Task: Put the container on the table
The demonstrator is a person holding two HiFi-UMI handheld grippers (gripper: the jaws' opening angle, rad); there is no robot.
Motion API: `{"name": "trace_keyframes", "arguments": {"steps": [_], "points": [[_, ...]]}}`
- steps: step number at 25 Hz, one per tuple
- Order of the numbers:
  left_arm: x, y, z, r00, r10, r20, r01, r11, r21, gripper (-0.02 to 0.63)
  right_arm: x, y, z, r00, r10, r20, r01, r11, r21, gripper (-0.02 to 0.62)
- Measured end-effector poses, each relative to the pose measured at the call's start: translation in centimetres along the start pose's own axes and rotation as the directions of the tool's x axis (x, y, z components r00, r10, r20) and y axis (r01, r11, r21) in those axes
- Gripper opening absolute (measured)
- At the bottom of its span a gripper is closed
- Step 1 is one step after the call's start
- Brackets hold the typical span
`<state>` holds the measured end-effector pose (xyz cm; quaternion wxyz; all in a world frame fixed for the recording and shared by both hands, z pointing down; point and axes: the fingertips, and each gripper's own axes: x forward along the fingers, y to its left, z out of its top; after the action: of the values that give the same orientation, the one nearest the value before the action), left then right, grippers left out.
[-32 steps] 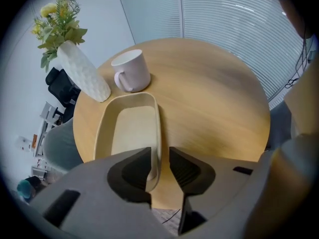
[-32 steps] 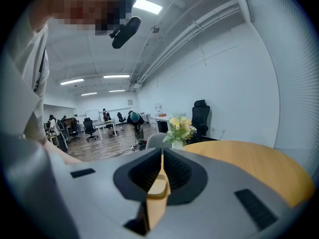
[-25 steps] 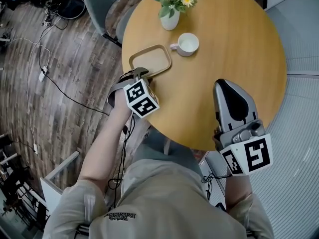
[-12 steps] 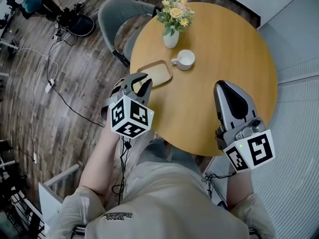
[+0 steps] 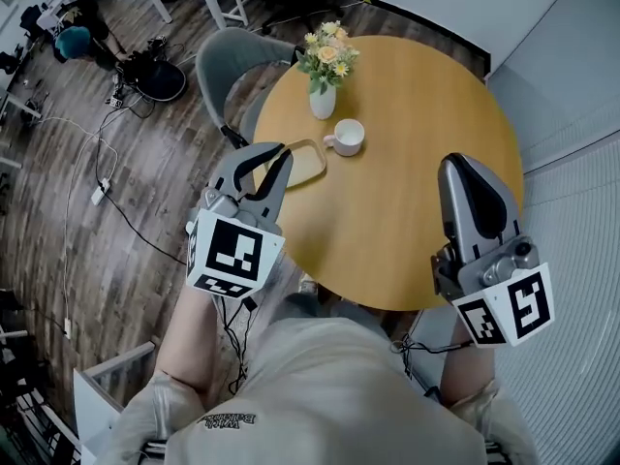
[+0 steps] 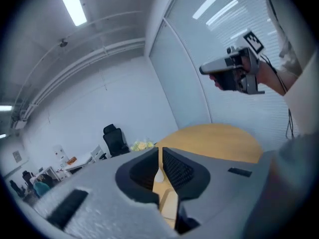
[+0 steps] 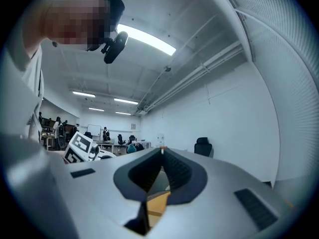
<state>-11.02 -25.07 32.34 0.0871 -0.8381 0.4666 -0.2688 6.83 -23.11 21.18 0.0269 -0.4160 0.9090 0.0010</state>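
The container (image 5: 302,161), a shallow tan tray, lies flat on the round wooden table (image 5: 417,95) near its left edge. My left gripper (image 5: 271,151) hangs in the air above the table's left rim, on the near side of the tray and apart from it. Its jaws have just been closing to a narrow gap, and nothing is between them (image 6: 160,151). My right gripper (image 5: 463,163) is raised over the table's right side, shut and empty. In the left gripper view the right gripper (image 6: 202,69) shows high above the tabletop (image 6: 224,138).
A white cup (image 5: 347,136) stands just right of the tray, with a white vase of flowers (image 5: 323,90) behind it. A grey chair (image 5: 232,66) is pushed against the table's far left. Cables (image 5: 97,177) trail over the wooden floor on the left.
Both grippers have risen towards the camera. The left one has lifted away from the tray's near corner and its jaws have narrowed. The tray has stayed on the table.
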Motion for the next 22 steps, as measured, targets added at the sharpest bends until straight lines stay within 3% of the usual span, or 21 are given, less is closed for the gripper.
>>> {"name": "trace_keyframes", "arguments": {"steps": [6,11,13,16,22], "points": [[-4.1,1.3,8.2,0.976,0.063,0.207,-0.067,0.998,0.016,0.032,-2.2,-0.7,3.4,0.997,-0.036,0.07,0.041,0.997,-0.065,0.035],[-7.1,2.6,11.0,0.94,0.159,0.302,-0.135,0.986,-0.101,0.028,-3.7,-1.0,4.7,0.994,-0.065,0.085,0.075,0.99,-0.121,0.035],[-7.9,2.8,11.7,0.924,0.179,0.336,-0.15,0.982,-0.111,0.025,-4.1,-1.1,4.6,0.994,-0.068,0.081,0.078,0.989,-0.127,0.035],[-8.3,2.7,11.8,0.913,0.19,0.36,-0.163,0.981,-0.102,0.021,-4.7,-1.3,4.1,0.995,-0.071,0.069,0.08,0.989,-0.123,0.035],[-8.1,1.8,10.4,0.921,0.202,0.332,-0.17,0.978,-0.122,0.021,-5.2,-1.2,2.1,0.998,-0.062,0.024,0.064,0.994,-0.084,0.035]]}}
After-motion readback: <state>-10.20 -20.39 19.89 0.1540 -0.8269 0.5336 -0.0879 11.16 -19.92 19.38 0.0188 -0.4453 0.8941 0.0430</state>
